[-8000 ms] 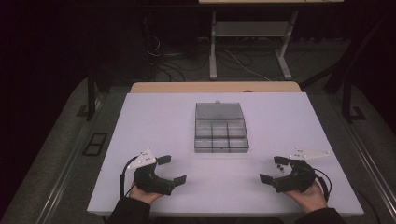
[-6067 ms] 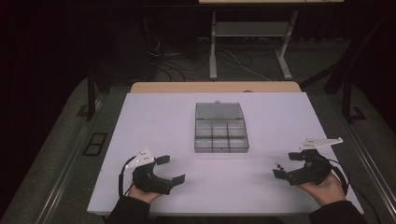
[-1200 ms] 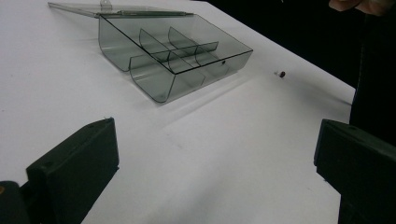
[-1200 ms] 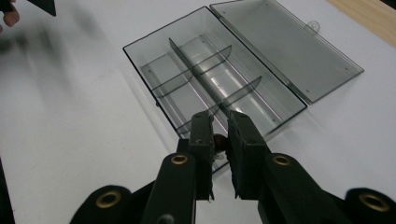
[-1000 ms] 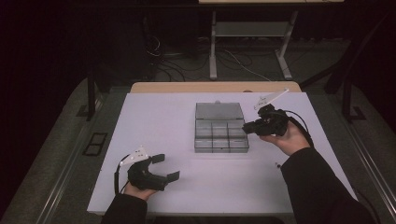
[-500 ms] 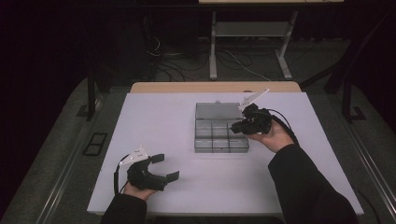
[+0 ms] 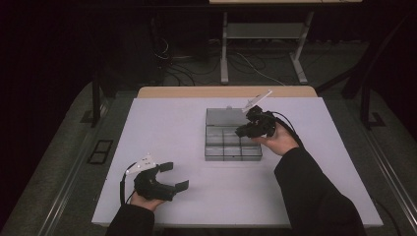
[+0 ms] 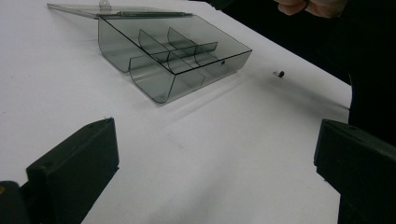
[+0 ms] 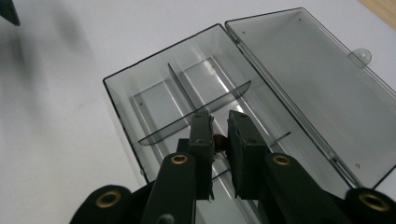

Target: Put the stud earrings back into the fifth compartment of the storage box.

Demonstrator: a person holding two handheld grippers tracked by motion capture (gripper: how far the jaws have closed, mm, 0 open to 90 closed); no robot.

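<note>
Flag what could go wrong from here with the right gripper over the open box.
1. The right gripper pinches a small brownish part by a sliver above the clear compartment box; it may slip or land in the wrong cell.
2. Its jaws hang close to a thin divider; coming lower could nudge the light box.
3. A small dark piece lies loose on the table near the person's sleeve, which might sweep it off.
</note>
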